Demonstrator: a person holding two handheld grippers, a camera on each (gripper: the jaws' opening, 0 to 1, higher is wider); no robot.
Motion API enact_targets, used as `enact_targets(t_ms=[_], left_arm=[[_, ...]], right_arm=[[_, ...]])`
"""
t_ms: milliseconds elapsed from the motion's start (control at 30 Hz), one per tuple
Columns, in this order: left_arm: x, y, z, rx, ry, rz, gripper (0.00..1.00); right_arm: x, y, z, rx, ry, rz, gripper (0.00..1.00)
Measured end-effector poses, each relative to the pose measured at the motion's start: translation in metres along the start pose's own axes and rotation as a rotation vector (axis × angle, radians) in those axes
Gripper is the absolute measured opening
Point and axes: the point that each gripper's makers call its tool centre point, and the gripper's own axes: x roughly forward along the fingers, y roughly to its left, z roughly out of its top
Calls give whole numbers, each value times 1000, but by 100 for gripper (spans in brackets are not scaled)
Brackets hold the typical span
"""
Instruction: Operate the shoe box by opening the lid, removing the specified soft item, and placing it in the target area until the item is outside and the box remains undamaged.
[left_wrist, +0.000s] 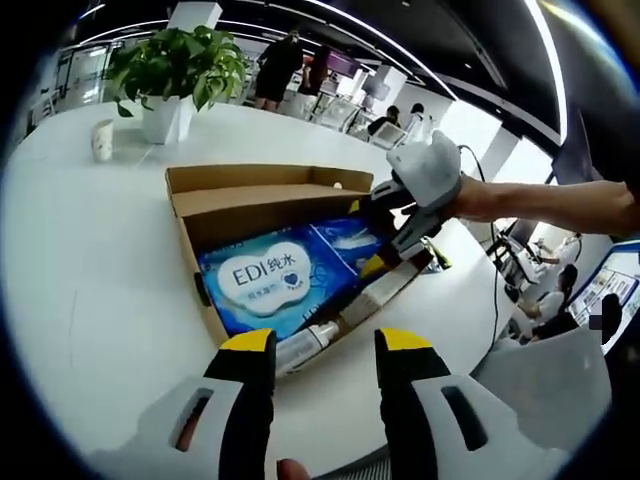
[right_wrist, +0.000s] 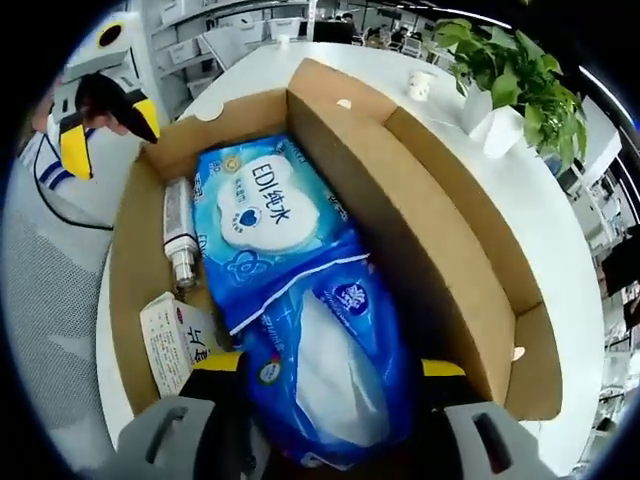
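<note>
From my left gripper view I count one open brown cardboard shoe box (left_wrist: 262, 196) lying on the round white desk (left_wrist: 90, 290), its lid folded back toward twelve o'clock. My left gripper (left_wrist: 325, 345) hangs over the desk at the six o'clock edge of the box, its two yellow-tipped jaws apart with nothing between them.

Inside the box I count two soft blue packs. One is a flat blue wet-wipe pack (right_wrist: 255, 215) whose white label reads "EDI" followed by two Chinese characters, with smaller writing beneath that I cannot read. The other is a blue-and-white soft tissue pack (right_wrist: 330, 380) lying just beside it, touching. My right gripper (right_wrist: 330, 370) is down in the box with its jaws on either side of that tissue pack; I take them as closed on it.

Along the nine o'clock wall in my right gripper view lie one small silver-and-white tube (right_wrist: 180, 232) and one small white carton (right_wrist: 172, 340) with red print too small to read.

On the desk beyond the box stand one leafy green plant in a white pot (left_wrist: 170, 75) and one white paper cup (left_wrist: 102, 140), at about eleven o'clock in my left gripper view.
</note>
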Motion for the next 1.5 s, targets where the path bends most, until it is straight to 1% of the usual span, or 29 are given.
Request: enact_targets(t_ms=[133,167,267,333,400,467,600,700,900,967,1033,1100,1233,1500], left_arm=[[0,0,1,4,-3,1,40],[-1,0,1,8,-2,2,40],[-2,-2,0,10,-2,0,40],[-3,-3,0,8,-3,1,40],[-4,-2,-1,8,-4,3,40],[-6,-1,-2,3,-6,4,40],[-8,-1,-3,-5,-11,6,39],[-8,-3,-4,-10,-13,5,39],[-12,-3,2,-21,-34,6,39],[-14,-3,4,-21,-40,7,39],[-17,-1,7,-24,-48,9,39],[-18,1,7,-27,-52,13,39],[-20,3,6,-28,-51,16,39],[-23,5,5,-37,-54,18,38]], right_arm=[[3,3,-1,-47,31,-4,63],[6,2,-2,-76,50,-12,63],[11,5,-3,-102,77,-5,63],[16,6,-5,-136,103,1,63],[21,7,-5,-143,111,9,63],[21,6,-5,-137,120,24,63],[19,8,-7,-126,100,47,62],[18,10,-7,-118,89,34,60],[14,12,-6,-100,85,5,49],[10,14,-4,-120,75,-9,43],[5,16,-4,-117,68,-17,38],[4,15,-4,-118,61,-23,36],[1,19,-3,-118,60,-28,33],[-11,23,-1,-98,42,-31,31]])
